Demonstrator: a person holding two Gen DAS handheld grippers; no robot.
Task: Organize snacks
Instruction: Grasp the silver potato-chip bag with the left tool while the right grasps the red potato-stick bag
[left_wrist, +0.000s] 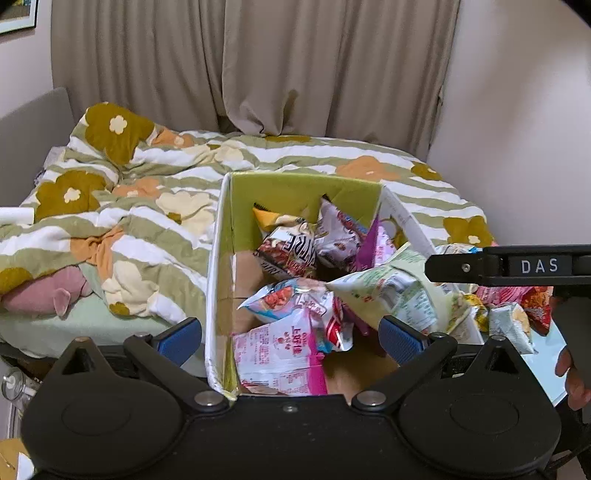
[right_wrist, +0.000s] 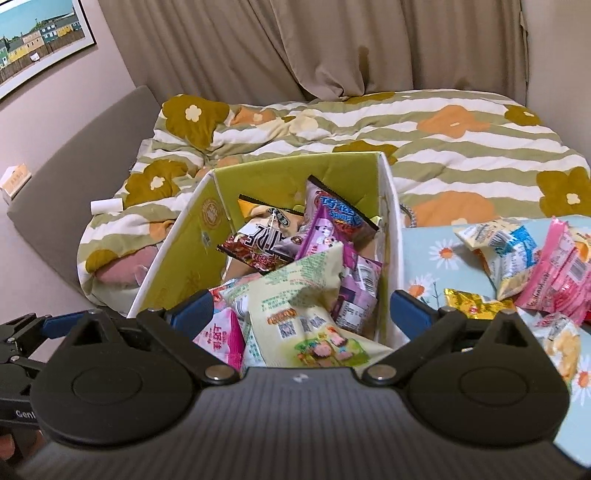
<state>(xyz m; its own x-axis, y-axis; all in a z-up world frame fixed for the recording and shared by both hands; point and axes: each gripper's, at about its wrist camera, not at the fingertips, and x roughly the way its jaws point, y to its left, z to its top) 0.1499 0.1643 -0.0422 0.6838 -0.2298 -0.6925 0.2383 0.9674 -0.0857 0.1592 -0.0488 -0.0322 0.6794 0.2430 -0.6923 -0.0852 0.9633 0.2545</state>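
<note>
Both claws spread wide, ungripping: right claw (right_wrist: 301, 314) over pale green snack bag (right_wrist: 295, 295) in box (right_wrist: 177, 243); left claw (left_wrist: 291, 336) alongside.

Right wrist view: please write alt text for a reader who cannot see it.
A green-lined cardboard box full of snack packets, a pale green packet on top, between open blue fingers. More packets lie right on a flowered cloth; a bed behind.

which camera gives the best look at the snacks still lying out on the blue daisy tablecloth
The right wrist view. There the loose packets are spread in plain sight on the tablecloth beside the box. The left wrist view shows only a few, squeezed at its right edge, partly behind the right gripper.
</note>
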